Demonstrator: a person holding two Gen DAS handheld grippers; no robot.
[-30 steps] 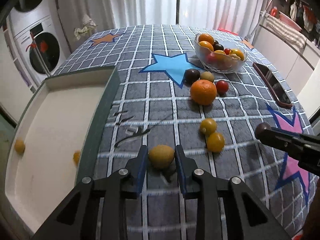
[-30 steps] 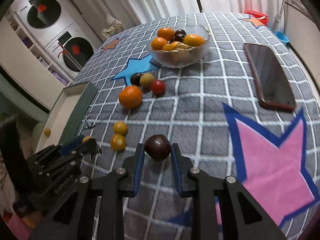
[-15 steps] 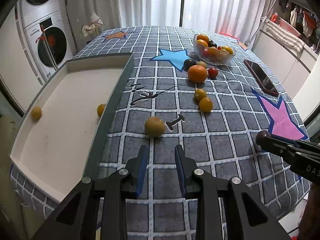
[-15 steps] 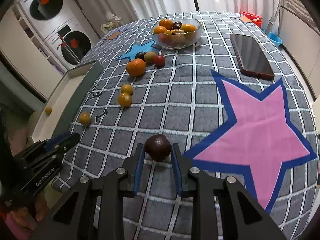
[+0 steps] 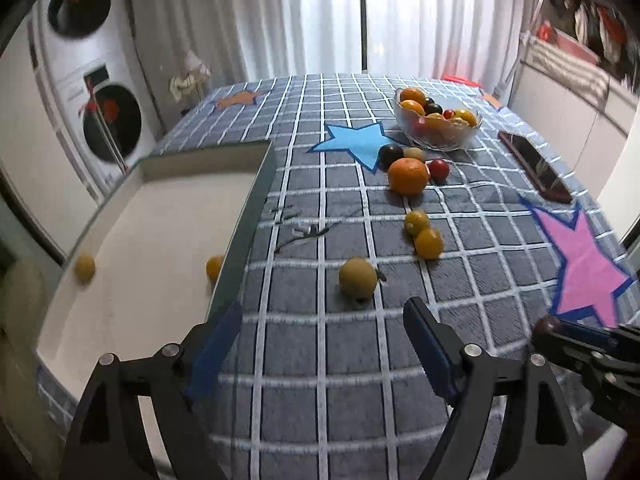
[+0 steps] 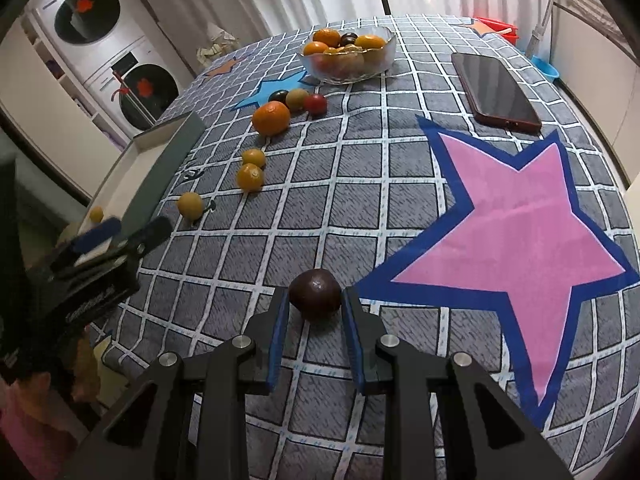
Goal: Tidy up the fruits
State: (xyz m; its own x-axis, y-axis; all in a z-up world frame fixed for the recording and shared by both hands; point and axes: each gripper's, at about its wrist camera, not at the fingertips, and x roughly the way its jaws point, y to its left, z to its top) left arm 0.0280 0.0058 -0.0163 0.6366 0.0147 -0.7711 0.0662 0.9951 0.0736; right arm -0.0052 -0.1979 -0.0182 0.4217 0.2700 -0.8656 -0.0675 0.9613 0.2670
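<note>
The left gripper is no longer carrying the yellow-green fruit: a second ago that fruit was clamped between its fingers, and now it is sitting on the counter just ahead of the fingertips, beside the tray and not in it. The jaws were shut and are now opening, with nothing between them. By the look of it, the fruit slipped or was set down short of the tray, so that step is probably being redone; the spreading fingers are likely lining up for another grab.

Two small yellow fruits are lying inside the tray, off to the left of the left fingers. Farther ahead, two little orange fruits, a big orange and a glass bowl of mixed fruit are waiting.

The right gripper is gripping a dark plum, its fingers pressing on both sides of it above the counter near the pink star. That grip is unchanged from a second ago.
</note>
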